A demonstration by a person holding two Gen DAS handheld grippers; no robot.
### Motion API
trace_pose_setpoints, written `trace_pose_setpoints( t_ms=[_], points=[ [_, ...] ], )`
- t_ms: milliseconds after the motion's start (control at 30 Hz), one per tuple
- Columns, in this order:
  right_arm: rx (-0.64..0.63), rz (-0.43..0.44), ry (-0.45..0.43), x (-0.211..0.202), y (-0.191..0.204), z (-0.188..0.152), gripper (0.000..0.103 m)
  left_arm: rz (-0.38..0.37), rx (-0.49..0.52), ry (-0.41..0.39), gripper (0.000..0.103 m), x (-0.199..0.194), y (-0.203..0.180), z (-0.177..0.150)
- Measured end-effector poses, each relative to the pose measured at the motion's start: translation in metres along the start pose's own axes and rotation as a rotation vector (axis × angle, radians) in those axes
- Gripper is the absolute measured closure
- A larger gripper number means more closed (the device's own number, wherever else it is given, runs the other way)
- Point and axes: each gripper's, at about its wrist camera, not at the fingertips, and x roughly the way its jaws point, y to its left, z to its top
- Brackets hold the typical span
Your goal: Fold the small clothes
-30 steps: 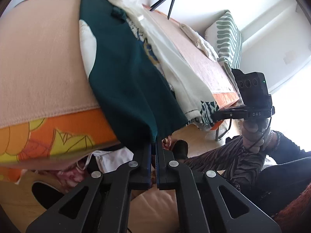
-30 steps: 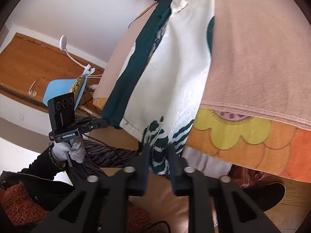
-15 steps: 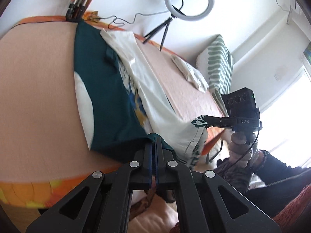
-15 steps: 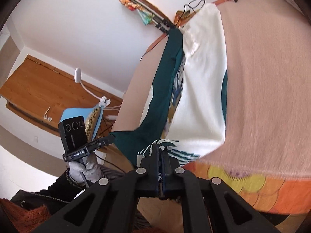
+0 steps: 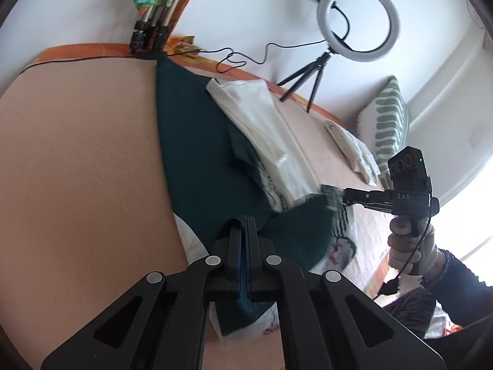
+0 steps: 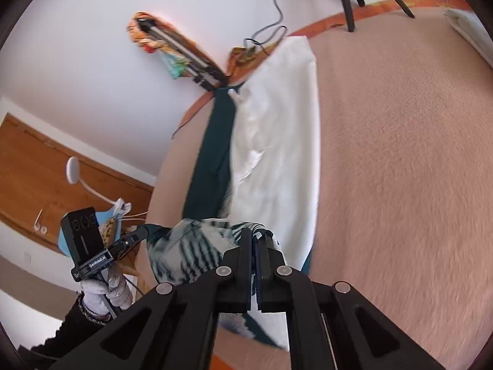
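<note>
In the left wrist view, the left gripper (image 5: pixel 245 225) had its jaws pressed together on the near hem of the garment (image 5: pixel 200 166), a long piece, dark green on one side and white on the other, with a striped print at its end. The cloth ran away from the fingertips across the pink blanket (image 5: pixel 77 169) toward the far edge of the bed. The lifted hem bulged just to the right of the fingers, dark green side up. Farther right and slightly ahead, the right gripper (image 5: pixel 334 195) pinched the other corner of the same hem, gripped by a gloved hand (image 5: pixel 406 246). Beyond the garment a ring light (image 5: pixel 359 21) stood on a small tripod, with a striped pillow (image 5: pixel 388 123) to its right and a folded white cloth (image 5: pixel 354 151) lying on the blanket near it.

In the right wrist view, the right gripper (image 6: pixel 255 237) was clamped shut on the striped end of the garment (image 6: pixel 277 154), which bunched up directly in front of and to the left of the fingertips. The white side stretched ahead over the blanket (image 6: pixel 400 154), with a dark green strip along its left. Left of the tool, the left gripper (image 6: pixel 148 232) met the cloth's other corner, though blur hid how its jaws stood there.
</note>
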Motion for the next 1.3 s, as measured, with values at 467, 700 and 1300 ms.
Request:
trace_pose_setpoints(
  t_ms=[467, 700, 1300],
  points=[
    [-0.124, -0.128, -0.059, -0.023, 0.007, -0.008, 0.056, 0.110, 0.028, -0.007, 0.079, -0.014, 0.020, -0.007],
    [-0.204, -0.253, -0.010, -0.001, 0.004, -0.016, 0.059, 0.144, 0.063, 0.061, 0.078, 0.014, 0.019, -0.015],
    [-0.359, -0.321, -0.006, 0.018, 0.024, -0.015, 0.101, 0.123, 0.006, -0.097, 0.101, 0.007, 0.038, 0.001]
  ],
)
